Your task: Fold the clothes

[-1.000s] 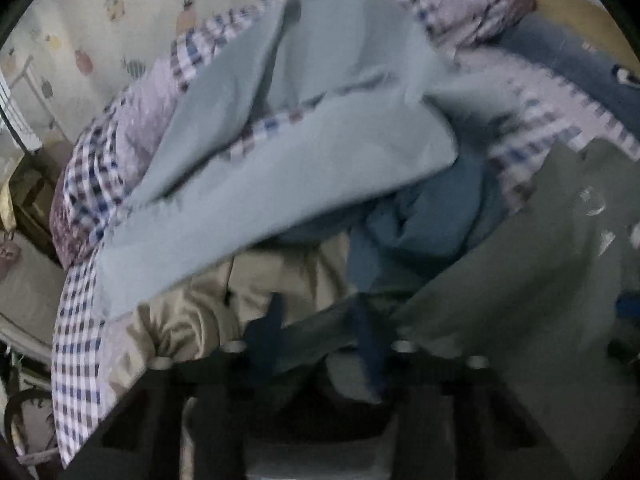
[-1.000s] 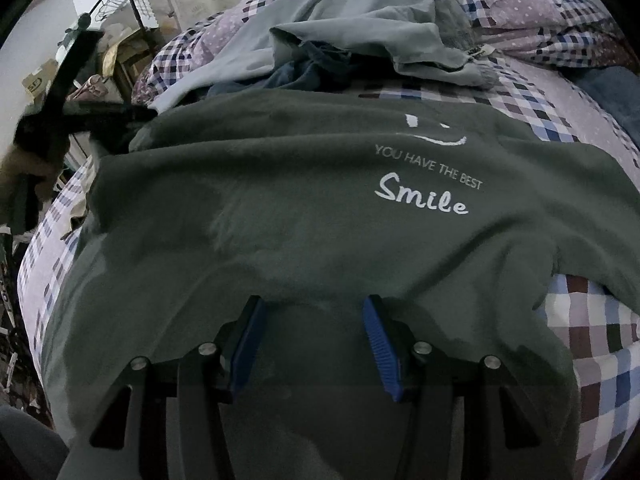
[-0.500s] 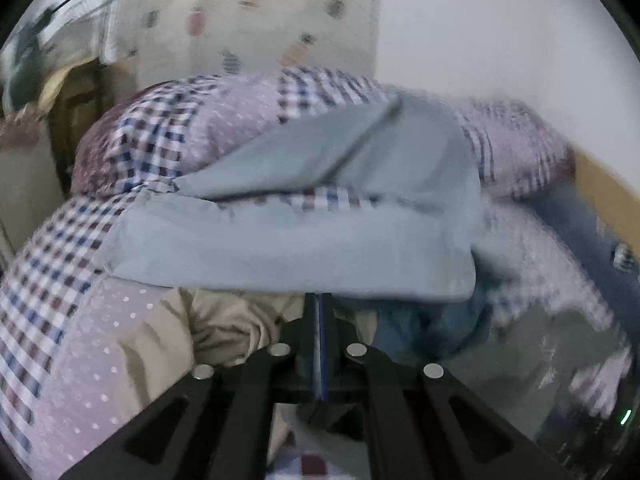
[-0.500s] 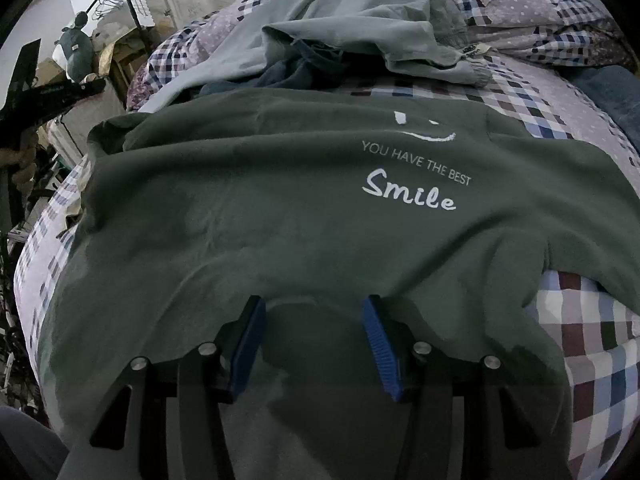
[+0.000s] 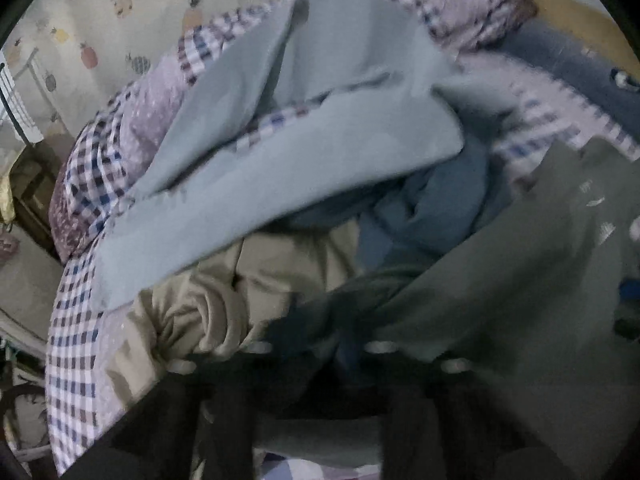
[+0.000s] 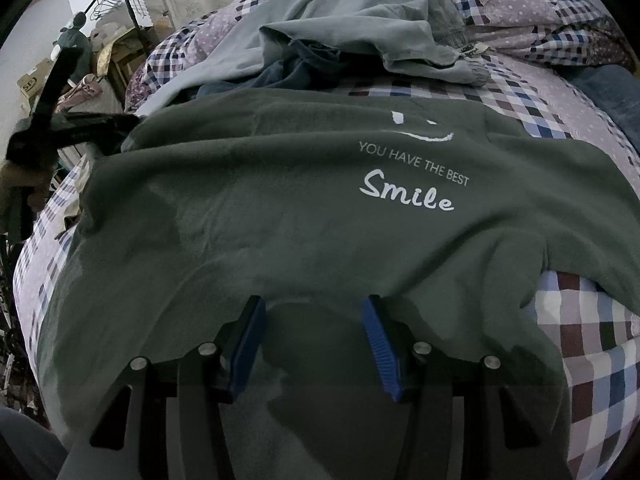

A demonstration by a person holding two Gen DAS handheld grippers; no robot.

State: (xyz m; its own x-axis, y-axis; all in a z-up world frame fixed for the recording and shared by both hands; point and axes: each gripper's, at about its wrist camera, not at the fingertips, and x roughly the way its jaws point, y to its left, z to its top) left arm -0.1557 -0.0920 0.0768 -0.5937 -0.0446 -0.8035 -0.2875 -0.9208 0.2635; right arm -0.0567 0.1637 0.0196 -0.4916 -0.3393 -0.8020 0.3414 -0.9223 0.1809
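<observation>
A dark green T-shirt [image 6: 280, 208] printed "Smile" lies spread flat on the checked bedspread [image 6: 592, 360]. My right gripper [image 6: 314, 340] hovers open over its lower part, with nothing between the blue pads [image 6: 248, 344]. My left gripper [image 6: 76, 128] reaches the shirt's far left shoulder corner. In the blurred left wrist view, the left gripper [image 5: 320, 340] has its fingers partly apart, with dark green cloth [image 5: 500, 288] bunched between them. Whether they clamp the cloth is unclear.
A heap of pale blue-grey clothing [image 6: 360, 28], darker blue cloth [image 6: 296, 68] and a beige garment [image 5: 224, 304] lies beyond the shirt. A clothes rack and clutter [image 6: 112, 40] stand left of the bed. Denim [image 6: 612, 92] lies at the far right.
Half a second ago my left gripper was shut and raised toward the wall. It has since dropped back to the shirt's shoulder corner with its fingers wider apart. The right gripper has stayed open in place.
</observation>
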